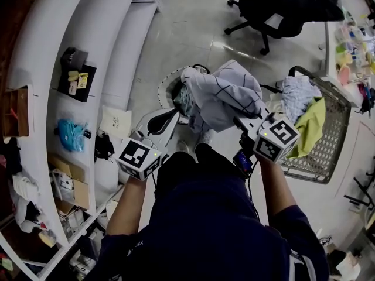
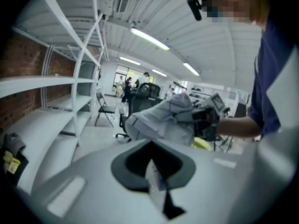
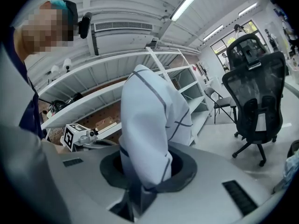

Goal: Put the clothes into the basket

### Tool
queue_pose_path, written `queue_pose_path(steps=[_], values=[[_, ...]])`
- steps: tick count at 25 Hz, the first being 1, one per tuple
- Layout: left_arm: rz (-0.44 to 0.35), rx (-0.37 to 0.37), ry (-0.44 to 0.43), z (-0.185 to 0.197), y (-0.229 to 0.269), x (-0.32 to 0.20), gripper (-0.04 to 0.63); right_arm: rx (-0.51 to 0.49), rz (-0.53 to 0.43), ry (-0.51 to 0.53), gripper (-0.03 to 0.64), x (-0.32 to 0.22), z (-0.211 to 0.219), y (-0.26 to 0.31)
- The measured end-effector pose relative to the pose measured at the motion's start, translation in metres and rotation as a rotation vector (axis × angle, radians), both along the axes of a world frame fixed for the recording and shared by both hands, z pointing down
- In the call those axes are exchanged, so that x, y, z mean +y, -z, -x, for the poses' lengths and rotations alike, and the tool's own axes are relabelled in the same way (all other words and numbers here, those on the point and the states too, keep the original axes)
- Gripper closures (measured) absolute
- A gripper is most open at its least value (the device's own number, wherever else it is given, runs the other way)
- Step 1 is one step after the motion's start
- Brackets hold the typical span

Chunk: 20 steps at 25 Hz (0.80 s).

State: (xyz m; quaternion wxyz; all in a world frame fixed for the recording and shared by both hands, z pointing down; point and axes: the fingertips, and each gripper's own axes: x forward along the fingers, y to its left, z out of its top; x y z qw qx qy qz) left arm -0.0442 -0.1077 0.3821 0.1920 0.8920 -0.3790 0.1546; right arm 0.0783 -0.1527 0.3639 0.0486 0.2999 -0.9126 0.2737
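Gripping the white checked shirt [image 1: 225, 95] in your right claw [image 3: 135, 195], you hold it bunched in the air in front of you. In the right gripper view the cloth rises from between the jaws, which are clamped on its lower end, and folds over above them. Thin dark lines cross the fabric.

From the head view the shirt hangs to the left of the wire basket [image 1: 335, 151], near its rim but not over it. The basket stands on the floor [image 1: 193, 28] at your right. It already holds a pale garment [image 1: 297, 92] and a yellow-green garment [image 1: 312, 124], which drapes toward the near side.

Your left claw [image 2: 156, 185] is pressed shut, and I can make out none of the clothes between its jaws. It sits lower and to the left, apart from the shirt, and it points toward the bundle. In the left gripper view the shirt and your right forearm show ahead of it.

A bluish cloth [image 1: 184, 98] shows just below the held shirt. What it lies on I cannot tell.

White shelves [image 1: 41, 98] curve along your left side with small items on them. A black office chair [image 1: 281, 4] stands on the floor beyond the shirt and the basket.
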Motion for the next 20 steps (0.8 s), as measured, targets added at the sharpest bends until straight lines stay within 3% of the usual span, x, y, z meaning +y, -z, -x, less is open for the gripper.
queue_pose_path(steps=[8,20], values=[[0.059,-0.006,-0.002,-0.005,-0.036,-0.018,0.591,0.032,0.059,-0.006,0.534,-0.015,-0.001,-0.044],[0.145,-0.047,-0.031,0.02,-0.111,-0.045,0.591,0.104,0.129,-0.058,0.534,-0.037,0.025,-0.121]])
